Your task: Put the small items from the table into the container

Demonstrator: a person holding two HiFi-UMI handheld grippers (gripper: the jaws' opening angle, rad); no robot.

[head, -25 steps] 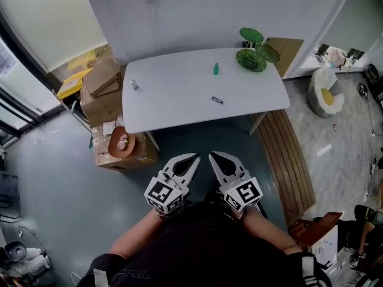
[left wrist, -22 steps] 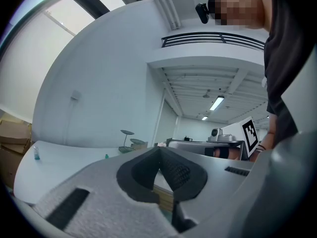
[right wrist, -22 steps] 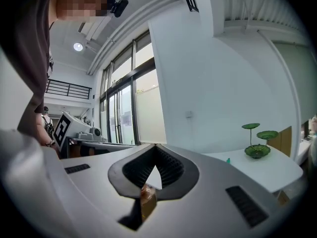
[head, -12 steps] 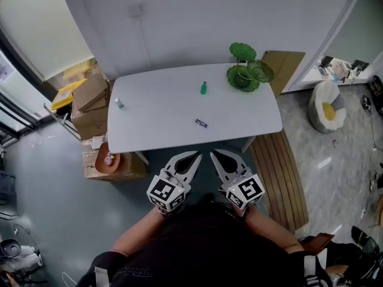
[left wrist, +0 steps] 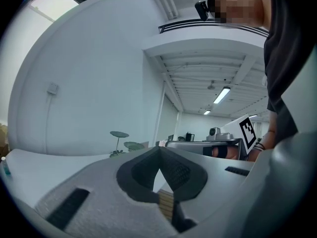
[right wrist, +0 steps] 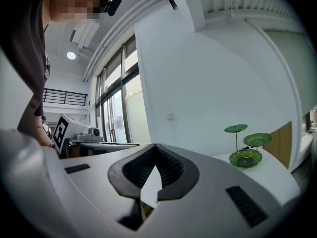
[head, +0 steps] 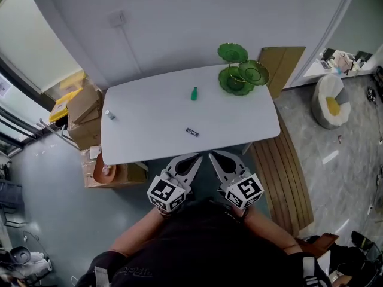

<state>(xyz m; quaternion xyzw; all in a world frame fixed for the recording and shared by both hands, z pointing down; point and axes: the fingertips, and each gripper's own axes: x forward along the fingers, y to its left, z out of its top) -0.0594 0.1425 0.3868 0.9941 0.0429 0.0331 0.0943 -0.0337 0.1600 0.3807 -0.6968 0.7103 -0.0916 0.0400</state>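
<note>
White table (head: 149, 133) seen from above, a green tiered dish stand (head: 239, 73) at its far right corner. Left gripper (head: 192, 159) and right gripper (head: 215, 157) are held level at the near edge, each with jaws closed and empty (tips meeting). Well apart on the tabletop: green bottle (head: 194, 93), clear bottle (head: 109, 115), dark flat item (head: 191, 132).

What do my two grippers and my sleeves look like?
The left gripper and right gripper are pale grey, pointed, with dark ridged pads. Each carries a white cube with black square markers. The person wears a black top; forearms bare.
</note>
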